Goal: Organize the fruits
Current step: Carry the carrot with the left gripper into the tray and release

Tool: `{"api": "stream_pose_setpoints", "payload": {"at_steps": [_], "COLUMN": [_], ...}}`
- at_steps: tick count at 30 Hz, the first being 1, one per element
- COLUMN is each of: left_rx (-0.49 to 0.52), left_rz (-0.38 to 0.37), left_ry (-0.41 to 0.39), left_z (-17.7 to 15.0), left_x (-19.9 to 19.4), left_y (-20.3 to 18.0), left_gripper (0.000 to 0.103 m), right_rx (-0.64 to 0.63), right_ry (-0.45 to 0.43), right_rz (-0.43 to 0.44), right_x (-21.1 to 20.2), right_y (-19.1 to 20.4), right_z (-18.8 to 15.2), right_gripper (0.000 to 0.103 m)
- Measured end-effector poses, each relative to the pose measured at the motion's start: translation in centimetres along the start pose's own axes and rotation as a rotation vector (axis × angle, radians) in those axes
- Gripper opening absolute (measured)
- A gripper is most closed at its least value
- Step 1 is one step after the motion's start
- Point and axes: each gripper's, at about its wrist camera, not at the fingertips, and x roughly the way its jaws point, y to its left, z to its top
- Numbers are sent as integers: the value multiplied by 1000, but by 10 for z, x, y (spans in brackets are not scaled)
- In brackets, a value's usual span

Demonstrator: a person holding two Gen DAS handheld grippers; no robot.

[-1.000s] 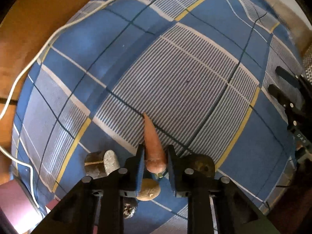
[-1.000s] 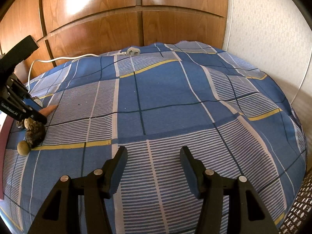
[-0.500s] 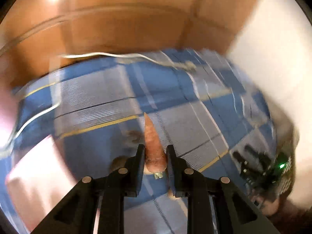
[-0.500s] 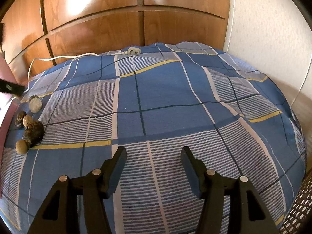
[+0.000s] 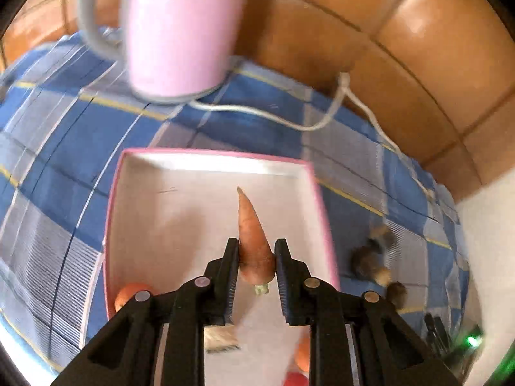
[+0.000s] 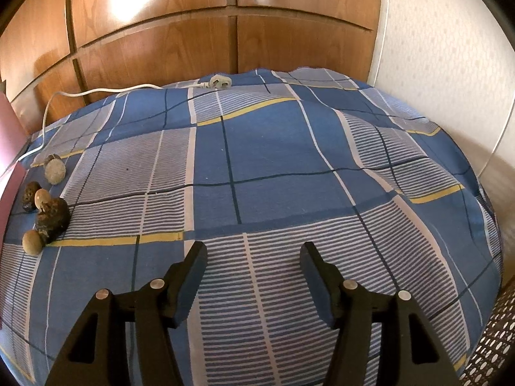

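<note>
Left wrist view: the left tool is clenched on the thick end of a tapered orange carrot, whose tip points toward the upper part of the frame. The carrot hangs over a shallow rectangular tray with a pink rim and white floor, which sits on a bed covered in blue plaid cloth with white stripes and yellow lines. Round orange fruits lie at the tray's lower left and lower right, with a red one at the bottom edge. A blurred pink cylindrical kettle stands at upper left, its white cord trailing right. A cluster of small brown and tan lumps, too blurred to identify, lies right of the tray.

Right wrist view: the right tool is released, its jaws opening with nothing between them, above the cloth. The lumps sit at the left edge; a white plug rests at top centre
</note>
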Motion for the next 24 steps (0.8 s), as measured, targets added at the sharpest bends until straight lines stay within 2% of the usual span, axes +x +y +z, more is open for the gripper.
{"api": "stream_pose_setpoints", "payload": {"at_steps": [2,4,5,9,11,15,17,21,24], "left_rx": [-45,-60,-59,-60,-42,7,41,44,25], "left_rz": [21,25,28,66,118,181,216,239,251], "left_ry": [-1,-10,-22,-94,-143,-221,-257,-294,-312], "left_z": [-2,-9,-13,-27,-40,-70,-89,-127,-150], "left_x": [4,3,-1,-20,-37,-58,-66,-73,-77], "left_y": [11,15,17,17,16,8,3,1,1], "left_gripper": [26,39,42,43,43,54,55,64,65], "right_rx": [-7,-10,-14,-22,-21,-18,-17,-11,-11], "right_ry": [4,8,10,12,15,20,24,34,43], "right_rz": [-3,-6,-8,-14,-16,-20,-18,-16,-17], "right_x": [0,0,1,0,0,0,0,1,1], "right_y": [1,1,1,2,2,2,2,1,1], "right_z": [1,1,2,1,1,2,2,3,4], "right_gripper": [61,61,61,62,62,63,63,64,64]}}
